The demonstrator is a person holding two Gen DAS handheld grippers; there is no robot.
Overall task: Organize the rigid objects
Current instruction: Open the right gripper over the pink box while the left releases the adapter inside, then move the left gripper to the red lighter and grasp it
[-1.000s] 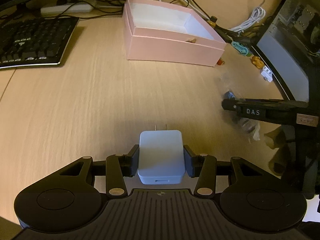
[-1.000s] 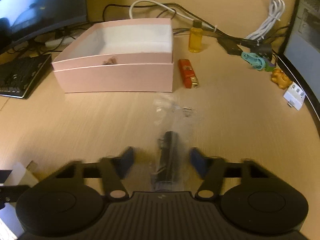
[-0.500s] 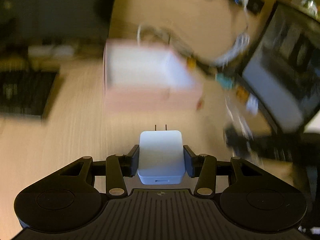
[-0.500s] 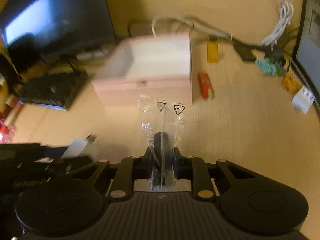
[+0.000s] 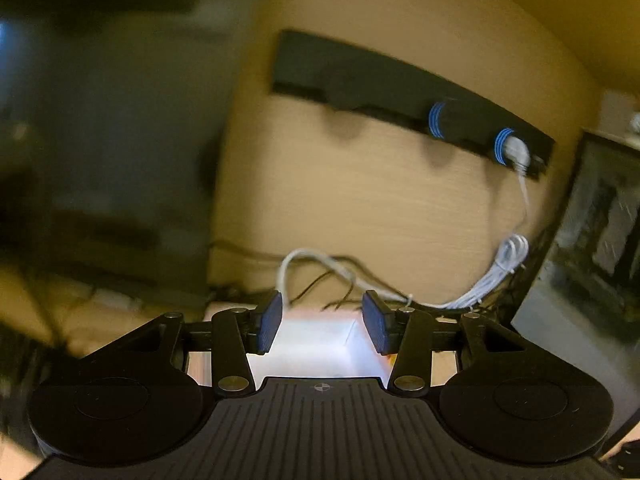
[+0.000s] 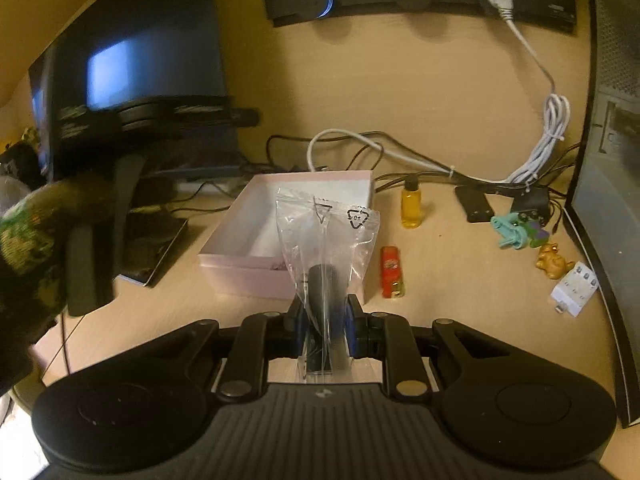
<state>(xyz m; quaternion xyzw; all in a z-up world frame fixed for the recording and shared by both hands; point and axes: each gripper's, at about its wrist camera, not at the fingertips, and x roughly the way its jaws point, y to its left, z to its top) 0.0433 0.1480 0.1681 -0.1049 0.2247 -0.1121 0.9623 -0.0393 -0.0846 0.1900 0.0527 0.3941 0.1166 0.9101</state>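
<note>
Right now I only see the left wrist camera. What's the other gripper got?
Observer: The right gripper has just been closing its jaws, and they now pinch a clear bag with a black thing inside.
Child: Where's the bag next to the box?
Observer: In the right wrist view it sticks up in front of the pink box's near wall.
Child: Is stuff left on the desk?
Observer: Yes, a yellow bottle stands to the right of the box.
</note>
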